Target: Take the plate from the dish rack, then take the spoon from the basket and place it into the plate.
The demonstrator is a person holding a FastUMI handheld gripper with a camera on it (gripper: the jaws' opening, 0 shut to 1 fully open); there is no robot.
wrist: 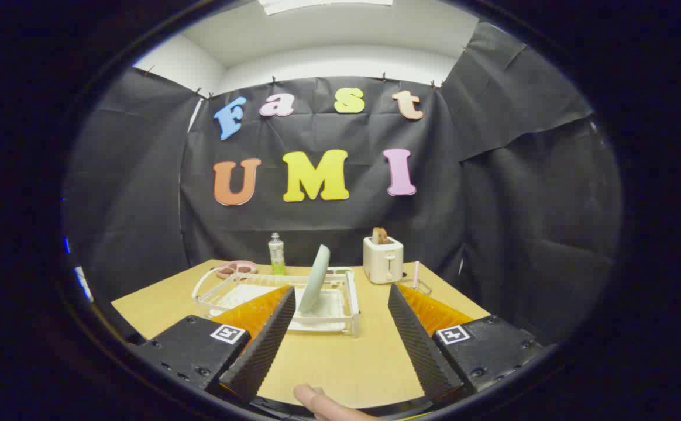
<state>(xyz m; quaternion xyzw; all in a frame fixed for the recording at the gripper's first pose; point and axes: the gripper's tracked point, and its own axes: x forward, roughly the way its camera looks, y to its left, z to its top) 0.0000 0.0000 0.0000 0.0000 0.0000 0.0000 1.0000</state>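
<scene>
A pale green plate (315, 278) stands on edge in the white dish rack (349, 304) on the wooden table, just beyond my fingertips and a little left of the gap's middle. A pink-handled spoon (415, 274) stands upright in a small wire basket (422, 286) to the right of the rack, beyond the right finger. My gripper (340, 295) is open, its two fingers spread wide with nothing between them, still short of the rack.
A white toaster (382, 259) with a slice of bread stands behind the rack. A green bottle (277, 254) and a pink divided dish (236, 269) sit at the back left. A person's fingertip (317, 400) shows below the fingers. Bare table (340, 362) lies ahead.
</scene>
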